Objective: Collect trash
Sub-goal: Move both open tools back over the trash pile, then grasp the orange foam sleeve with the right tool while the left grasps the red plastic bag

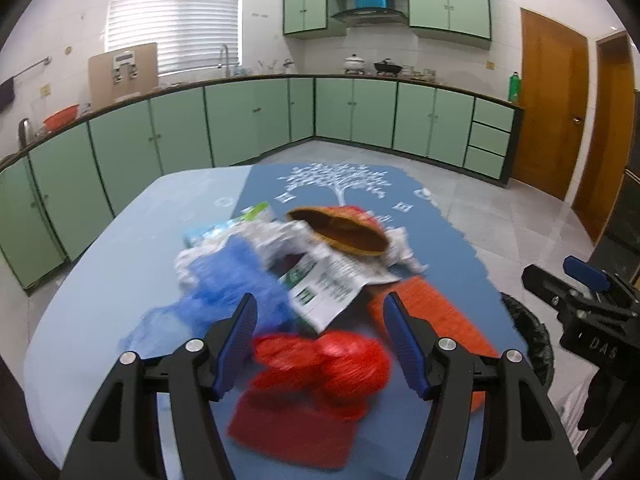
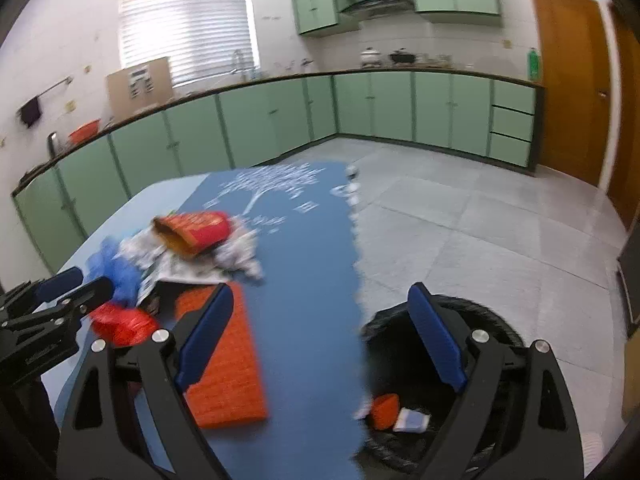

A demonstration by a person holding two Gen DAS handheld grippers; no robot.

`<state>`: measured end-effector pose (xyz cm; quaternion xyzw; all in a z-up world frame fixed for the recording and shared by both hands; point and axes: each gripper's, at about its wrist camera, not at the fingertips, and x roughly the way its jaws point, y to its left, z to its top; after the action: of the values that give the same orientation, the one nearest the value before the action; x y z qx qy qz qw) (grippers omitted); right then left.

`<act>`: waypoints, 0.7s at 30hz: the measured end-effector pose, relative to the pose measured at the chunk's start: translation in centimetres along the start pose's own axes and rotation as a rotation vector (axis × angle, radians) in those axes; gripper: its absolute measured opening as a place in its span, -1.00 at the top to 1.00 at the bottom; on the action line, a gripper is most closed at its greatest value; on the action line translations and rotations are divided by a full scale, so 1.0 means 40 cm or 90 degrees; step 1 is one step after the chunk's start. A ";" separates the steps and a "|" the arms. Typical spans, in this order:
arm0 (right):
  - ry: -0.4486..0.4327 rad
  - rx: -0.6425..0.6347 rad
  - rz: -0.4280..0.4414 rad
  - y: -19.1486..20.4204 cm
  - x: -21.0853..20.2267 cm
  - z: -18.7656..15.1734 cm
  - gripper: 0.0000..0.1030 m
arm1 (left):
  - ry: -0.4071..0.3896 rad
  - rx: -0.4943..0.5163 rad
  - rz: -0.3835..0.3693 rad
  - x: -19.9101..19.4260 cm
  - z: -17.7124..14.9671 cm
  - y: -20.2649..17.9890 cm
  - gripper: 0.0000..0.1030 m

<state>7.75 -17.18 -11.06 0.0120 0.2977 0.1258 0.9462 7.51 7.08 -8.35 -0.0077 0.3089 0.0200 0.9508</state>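
Red bag (image 1: 320, 364) lies below left gripper's (image 1: 320, 316) parted, empty jaws.

Crinkled glossy red plastic bag (image 1: 320, 364) and thin blue plastic film (image 1: 224, 280) lie near the table's (image 1: 100, 280) front edge; printed paper wrapper (image 1: 332, 284), crumpled white paper (image 1: 276, 240) and a card fry carton (image 1: 340, 228) at its middle. Matt blue tablecloth (image 2: 304, 264); textured orange mat (image 2: 228, 376). Glossy floor tiles (image 2: 460, 216); black plastic bin liner (image 2: 496, 324).
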 end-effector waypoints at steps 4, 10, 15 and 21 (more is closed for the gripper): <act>0.029 -0.032 0.016 0.055 0.028 -0.027 -0.58 | 0.010 -0.012 0.008 -0.003 -0.028 0.028 -0.25; 0.048 -0.046 0.012 0.081 0.053 -0.059 -0.52 | 0.017 -0.021 0.010 -0.006 -0.056 0.055 -0.25; 0.075 -0.051 0.016 0.093 0.084 -0.074 -0.39 | 0.028 -0.026 0.008 0.008 -0.070 0.064 -0.25; 0.117 -0.050 0.044 0.099 0.113 -0.091 0.17 | 0.038 -0.026 0.002 0.016 -0.078 0.061 -0.25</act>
<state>8.34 -12.42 -16.21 -0.0265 0.3772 0.1706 0.9099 6.07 9.47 -11.26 -0.0270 0.3366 0.0277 0.9408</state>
